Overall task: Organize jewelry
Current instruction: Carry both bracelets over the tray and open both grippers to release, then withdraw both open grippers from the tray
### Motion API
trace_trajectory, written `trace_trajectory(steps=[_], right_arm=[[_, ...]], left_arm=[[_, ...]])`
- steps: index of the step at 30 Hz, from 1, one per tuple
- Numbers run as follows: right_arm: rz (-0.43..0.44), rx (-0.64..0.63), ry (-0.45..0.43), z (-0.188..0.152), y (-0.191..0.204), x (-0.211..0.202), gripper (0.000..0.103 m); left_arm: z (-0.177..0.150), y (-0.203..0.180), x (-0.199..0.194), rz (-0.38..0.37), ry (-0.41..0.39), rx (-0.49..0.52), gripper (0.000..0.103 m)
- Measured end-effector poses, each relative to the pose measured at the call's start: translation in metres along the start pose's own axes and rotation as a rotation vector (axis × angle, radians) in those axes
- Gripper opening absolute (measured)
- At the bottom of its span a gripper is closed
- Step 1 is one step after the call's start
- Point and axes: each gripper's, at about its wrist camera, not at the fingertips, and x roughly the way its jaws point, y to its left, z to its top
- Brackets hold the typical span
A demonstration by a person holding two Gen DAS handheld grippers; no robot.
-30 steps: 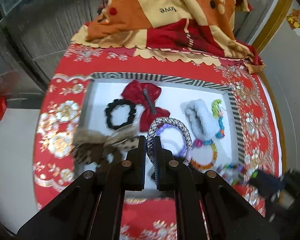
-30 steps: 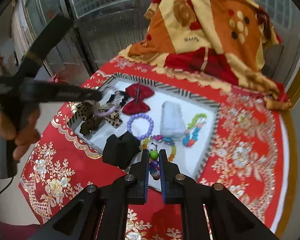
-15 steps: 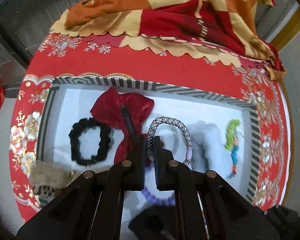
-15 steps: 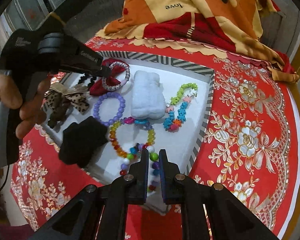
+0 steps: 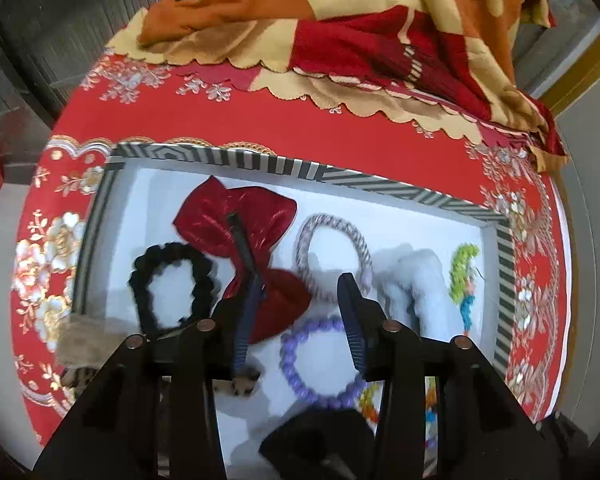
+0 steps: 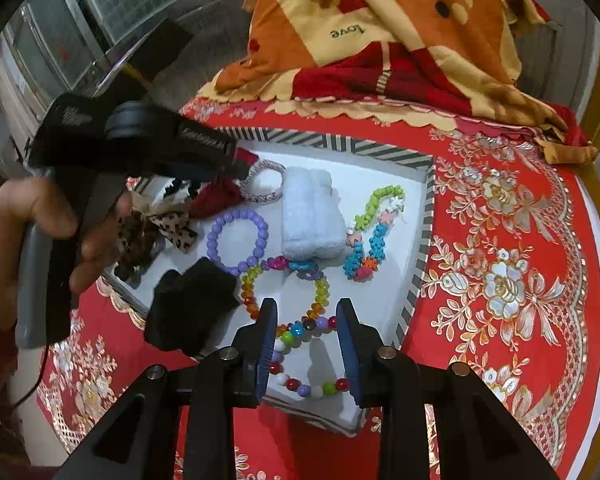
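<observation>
A striped-rim tray [image 5: 260,160] [image 6: 340,144] with a white floor holds the jewelry. My left gripper [image 5: 300,304] [image 6: 246,168] hovers over it, jaws opening. The braided silver-lilac bracelet [image 5: 332,256] [image 6: 266,184] lies flat just past its tips, beside the red bow [image 5: 240,236], and no pad presses it. My right gripper [image 6: 306,320] is at the tray's near corner, jaws opening. A round-bead multicolour bracelet [image 6: 300,388] lies on the tray floor between its fingers [image 6: 268,332], untouched by either pad.
Also in the tray: a black scrunchie [image 5: 172,284], purple bead bracelet [image 6: 238,240], white fluffy roll [image 6: 312,216], green-blue bead string [image 6: 376,224], faceted colour bracelet [image 6: 284,292], leopard bow [image 6: 172,228], black lump [image 6: 192,304]. A hand [image 6: 20,220] holds the left gripper. A folded blanket [image 6: 380,40] lies behind.
Both grippers came lower over the tray and went from shut to open. The braided bracelet left the left jaws and the bead bracelet left the right jaws; both now lie in the tray.
</observation>
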Motion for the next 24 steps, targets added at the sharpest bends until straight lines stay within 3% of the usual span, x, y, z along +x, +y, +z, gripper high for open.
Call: trace_trajectory(steps=[14, 17, 24], right_arm=[[-0.069, 0.06, -0.1, -0.007, 0.028, -0.038, 0.029], [-0.065, 0.07, -0.115, -0.01, 0.037, -0.045, 0.039], [-0.073, 0.103, -0.139, -0.014, 0.053, -0.059, 0.04]], left_arm=[[-0.073, 0.025, -0.081, 0.064, -0.145, 0.004, 0.041], [-0.089, 0.03, -0.1, 0.078, -0.184, 0.003, 0.041], [-0.112, 0.037, -0.127, 0.107, -0.243, -0.003, 0.041]])
